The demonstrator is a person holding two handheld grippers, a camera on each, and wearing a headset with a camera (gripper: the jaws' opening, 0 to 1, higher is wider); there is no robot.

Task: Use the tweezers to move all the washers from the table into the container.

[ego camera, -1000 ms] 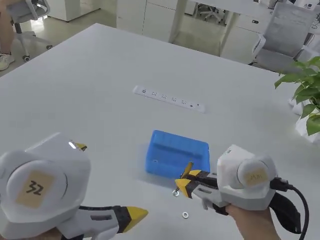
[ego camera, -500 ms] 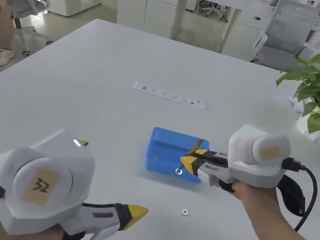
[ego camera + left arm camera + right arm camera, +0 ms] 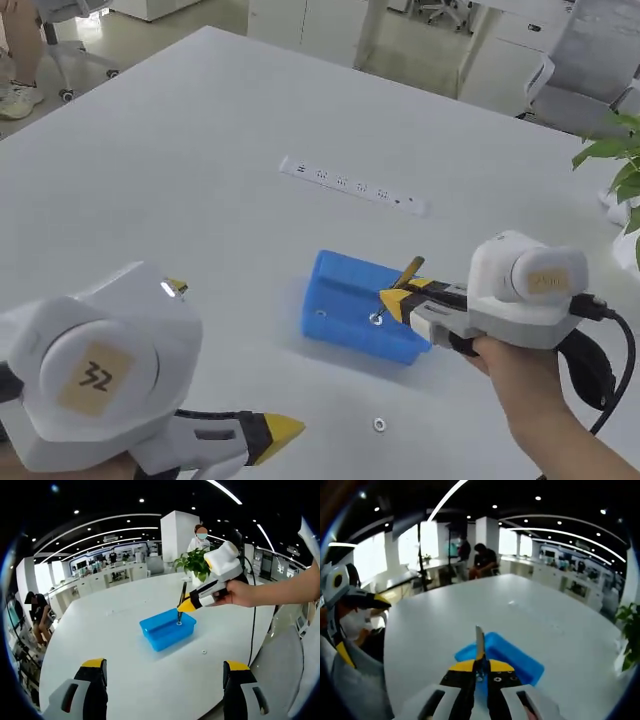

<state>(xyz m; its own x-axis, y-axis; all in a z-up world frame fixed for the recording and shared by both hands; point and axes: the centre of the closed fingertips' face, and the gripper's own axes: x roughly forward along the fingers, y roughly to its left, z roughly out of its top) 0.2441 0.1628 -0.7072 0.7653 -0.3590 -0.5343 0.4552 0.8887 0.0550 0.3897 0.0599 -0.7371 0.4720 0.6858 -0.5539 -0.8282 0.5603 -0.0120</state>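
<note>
Right gripper (image 3: 392, 303), jaws clamped on the tweezers (image 3: 410, 270), holds them over the blue container (image 3: 345, 338); a washer (image 3: 376, 319) seems pinched at their tip. A second washer (image 3: 379, 424) lies on the table (image 3: 200, 180) near the container's front wall. Left gripper (image 3: 164, 664) hangs wide open, nearer the person.

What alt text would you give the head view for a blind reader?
The right gripper, shut on tweezers, holds a washer over a blue container on a white table. Another washer lies nearer, and the open left gripper is at lower left.
</note>
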